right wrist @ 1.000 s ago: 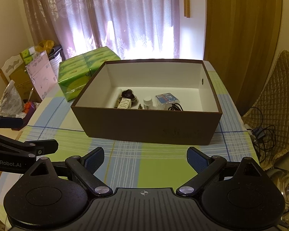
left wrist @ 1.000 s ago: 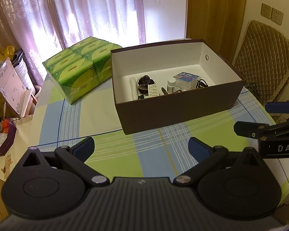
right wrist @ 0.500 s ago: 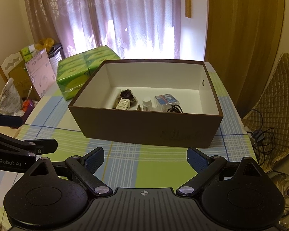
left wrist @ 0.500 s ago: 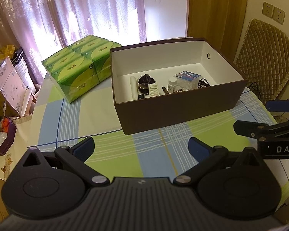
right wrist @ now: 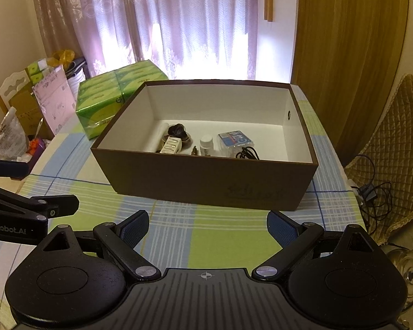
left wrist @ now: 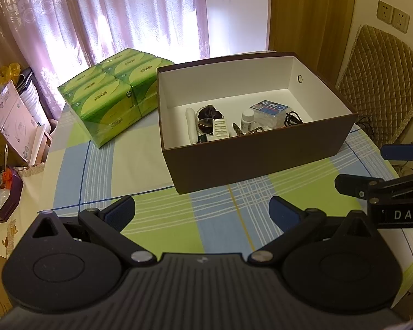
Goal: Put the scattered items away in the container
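A brown cardboard box [left wrist: 261, 159] with a white inside stands on the checked tablecloth; it also shows in the right wrist view [right wrist: 206, 181]. Inside lie several small items: a white tube [left wrist: 190, 126], a dark scrunchie [left wrist: 209, 111], a white pill bottle [left wrist: 247, 119], a blue packet [left wrist: 269, 110] and a black cable [left wrist: 293, 118]. My left gripper [left wrist: 202, 210] is open and empty, above the cloth in front of the box. My right gripper [right wrist: 208, 229] is open and empty, also in front of the box.
A stack of green tissue packs [left wrist: 110, 93] sits left of the box. Clutter, a pink card [right wrist: 53, 101] and bags stand off the table's left edge. A quilted chair [right wrist: 399, 143] stands at the right. Curtains hang behind.
Both grippers have drifted slightly, and the box has shifted a little in each view. Both stay open and empty.
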Demonstrator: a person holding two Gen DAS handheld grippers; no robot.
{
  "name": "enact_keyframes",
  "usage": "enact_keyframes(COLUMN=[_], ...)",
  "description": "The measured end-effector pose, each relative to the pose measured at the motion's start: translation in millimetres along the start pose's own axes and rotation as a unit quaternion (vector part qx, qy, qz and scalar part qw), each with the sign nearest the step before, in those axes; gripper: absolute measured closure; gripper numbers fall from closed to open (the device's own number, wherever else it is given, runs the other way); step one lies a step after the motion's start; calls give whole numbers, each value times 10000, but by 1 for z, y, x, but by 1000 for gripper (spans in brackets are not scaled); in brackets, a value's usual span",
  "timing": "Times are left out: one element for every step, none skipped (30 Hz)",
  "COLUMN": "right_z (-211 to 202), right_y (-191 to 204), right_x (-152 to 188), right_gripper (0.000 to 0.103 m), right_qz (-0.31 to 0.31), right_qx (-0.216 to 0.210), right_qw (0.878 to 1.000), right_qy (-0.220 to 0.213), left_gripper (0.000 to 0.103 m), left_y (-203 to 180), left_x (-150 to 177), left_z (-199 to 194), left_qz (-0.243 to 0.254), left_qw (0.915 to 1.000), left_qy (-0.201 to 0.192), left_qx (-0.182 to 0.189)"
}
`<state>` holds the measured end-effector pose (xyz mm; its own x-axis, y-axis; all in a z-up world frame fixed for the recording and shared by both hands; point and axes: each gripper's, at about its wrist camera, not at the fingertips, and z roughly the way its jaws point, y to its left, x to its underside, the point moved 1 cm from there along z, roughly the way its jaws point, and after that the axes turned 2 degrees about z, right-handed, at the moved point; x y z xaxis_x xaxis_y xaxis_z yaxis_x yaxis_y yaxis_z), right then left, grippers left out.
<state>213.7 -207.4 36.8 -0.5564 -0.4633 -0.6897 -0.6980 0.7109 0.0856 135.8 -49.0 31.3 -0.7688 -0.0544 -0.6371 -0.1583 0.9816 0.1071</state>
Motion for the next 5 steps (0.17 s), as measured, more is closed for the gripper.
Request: enact_keyframes(right_z=[0,0,0,-1,-1], right_y=[0,0,0,-1,-1], right_x=[0,0,0,0,0], right_gripper=[6,6,6,6,6], right_qz=[-4,-8,-10,-11,-10], right_qx=[9,14,18,21,27], right_qw=[10000,10000,10000,10000,10000], right_qy=[0,-3,-7,-10,-13], left_gripper=[1,1,1,1,1], left_y=[0,-1,-1,-2,-3], left_x=[0,0,0,0,0], left_z=[0,0,0,0,0], left_qz=[7,18,32,51,66], left_qw=[10000,10000,10000,10000,10000], left_qy=[-8,-17,-24,-31,-36], left_qx=[-1,-7,-13,-16,-15])
